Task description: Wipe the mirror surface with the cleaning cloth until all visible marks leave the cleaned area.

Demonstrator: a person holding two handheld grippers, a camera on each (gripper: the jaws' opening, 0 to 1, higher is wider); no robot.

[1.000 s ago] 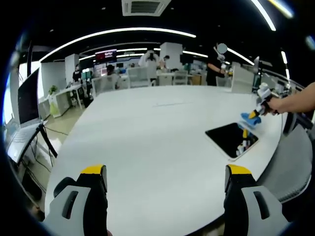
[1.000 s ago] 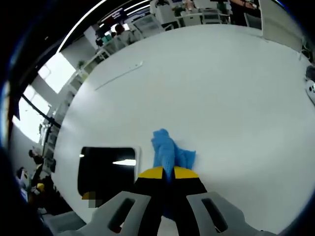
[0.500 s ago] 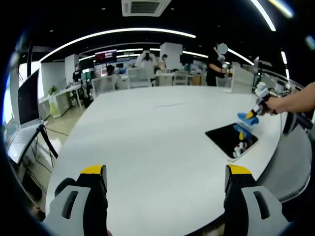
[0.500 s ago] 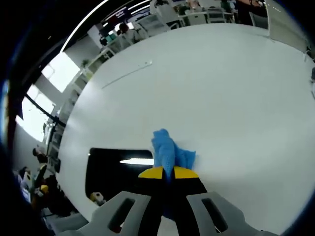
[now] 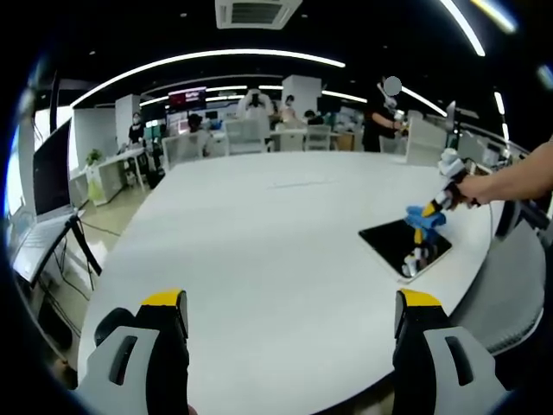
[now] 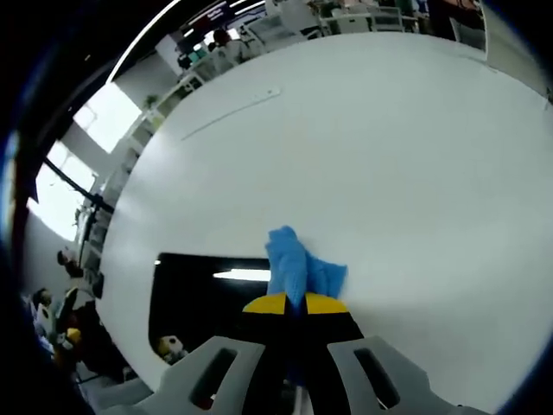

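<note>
A dark rectangular mirror (image 5: 399,245) (image 6: 203,298) lies flat on the white table (image 5: 259,242), near its right edge in the left gripper view. My right gripper (image 6: 295,304) is shut on a blue cleaning cloth (image 6: 295,266), which hangs over the mirror's edge. In the left gripper view that same right gripper (image 5: 441,203) comes in from the right, held by a person's hand, with the cloth (image 5: 420,216) over the mirror's far corner. My left gripper (image 5: 292,313) stands open above the near table edge, far from the mirror, nothing between its jaws.
The white table (image 6: 389,156) stretches wide beyond the mirror. A laptop on a stand (image 5: 39,216) sits left of the table. A grey chair (image 5: 510,285) stands at the right edge. Desks and several people fill the background.
The right gripper has carried the blue cloth from the bare table beside the mirror onto the mirror's edge. The left gripper has stayed put.
</note>
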